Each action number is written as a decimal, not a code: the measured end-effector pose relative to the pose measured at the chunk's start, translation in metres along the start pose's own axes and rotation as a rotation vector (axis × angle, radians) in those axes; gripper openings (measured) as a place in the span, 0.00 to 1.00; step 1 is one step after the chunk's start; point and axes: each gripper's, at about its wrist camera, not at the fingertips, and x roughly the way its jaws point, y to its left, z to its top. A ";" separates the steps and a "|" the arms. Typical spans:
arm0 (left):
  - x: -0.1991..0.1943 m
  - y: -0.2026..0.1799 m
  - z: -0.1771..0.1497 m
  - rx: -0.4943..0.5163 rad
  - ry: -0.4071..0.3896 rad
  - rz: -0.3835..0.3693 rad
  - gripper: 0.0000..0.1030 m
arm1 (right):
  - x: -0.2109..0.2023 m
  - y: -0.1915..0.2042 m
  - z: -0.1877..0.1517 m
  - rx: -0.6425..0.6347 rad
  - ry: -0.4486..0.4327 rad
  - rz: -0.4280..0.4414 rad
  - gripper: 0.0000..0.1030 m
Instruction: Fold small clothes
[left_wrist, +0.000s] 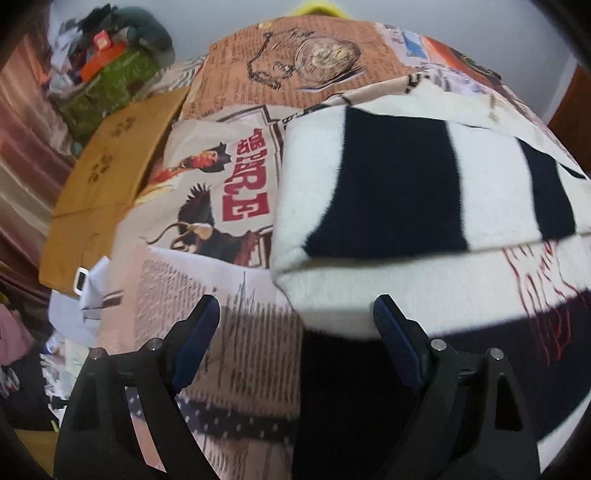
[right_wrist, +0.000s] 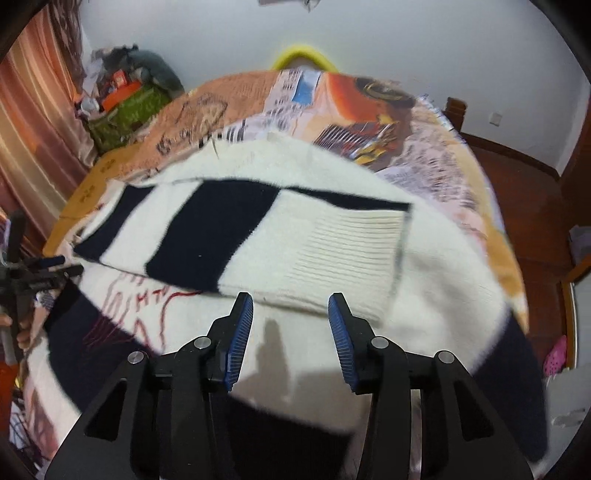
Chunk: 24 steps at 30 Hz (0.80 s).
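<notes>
A bed covered in a newspaper-print sheet fills both views. At nine o'clock in the left wrist view, a flat cardboard box lies at the bed's edge. The left hand-held gripper is released, jaws spread, its right finger touching the near fold of a white sweater with black stripes. In the right wrist view the sweater lies centred on the bed, a striped sleeve folded across it. At six o'clock the right hand-held gripper hovers released over the sleeve's ribbed cuff
</notes>
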 end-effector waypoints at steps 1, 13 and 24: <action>-0.009 0.000 -0.002 -0.007 -0.015 -0.009 0.83 | -0.009 -0.003 -0.001 0.010 -0.017 0.000 0.39; -0.079 -0.030 -0.001 -0.077 -0.133 -0.108 0.86 | -0.115 -0.080 -0.043 0.177 -0.178 -0.150 0.52; -0.056 -0.096 -0.023 0.012 -0.040 -0.145 0.87 | -0.086 -0.175 -0.133 0.447 0.013 -0.218 0.52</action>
